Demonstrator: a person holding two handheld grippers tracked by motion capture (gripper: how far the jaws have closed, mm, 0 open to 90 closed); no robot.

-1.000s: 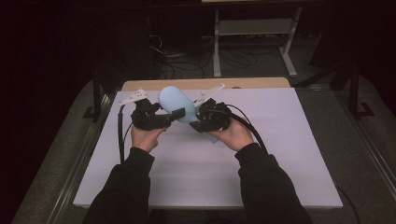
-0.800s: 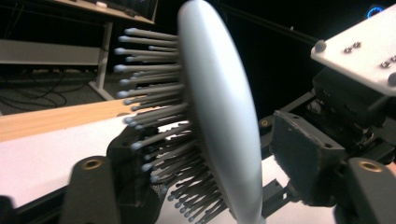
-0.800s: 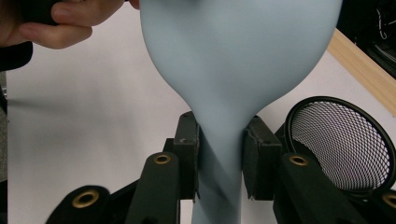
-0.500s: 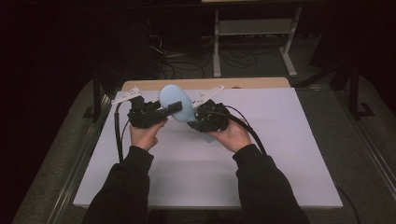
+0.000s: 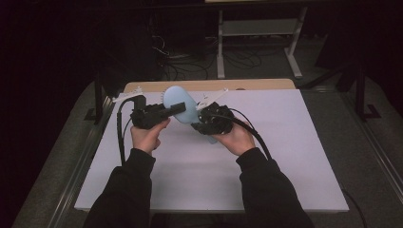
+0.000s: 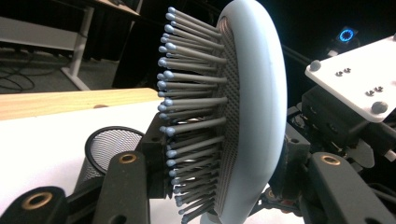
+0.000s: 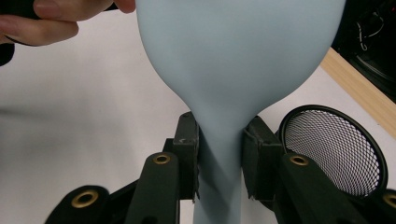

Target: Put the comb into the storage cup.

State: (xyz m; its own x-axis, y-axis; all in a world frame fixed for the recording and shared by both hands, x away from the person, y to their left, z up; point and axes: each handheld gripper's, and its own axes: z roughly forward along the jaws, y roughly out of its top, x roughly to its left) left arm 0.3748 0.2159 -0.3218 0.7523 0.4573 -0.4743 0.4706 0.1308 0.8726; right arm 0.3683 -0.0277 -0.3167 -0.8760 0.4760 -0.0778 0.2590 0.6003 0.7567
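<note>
While right tool clamps smooth pale-blue hairbrush at neck, left tool just closed across bristled oval head.

Hairbrush head cut off (top edge).

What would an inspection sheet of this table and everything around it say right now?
Surface: white table top with a wooden strip along its far edge.
Job's things: pale blue hairbrush held up between both tools, bristles facing the left one.
Clutter: black mesh cup beside the brush.
Grippers: right gripper clamps the brush handle; left gripper has just been closing, its jaws on either side of the brush head, bristles against one jaw.
Cables: black cable loops from the left tool, another from the right.
Surroundings: dark room, a metal stand and loose wires on the floor beyond.
</note>
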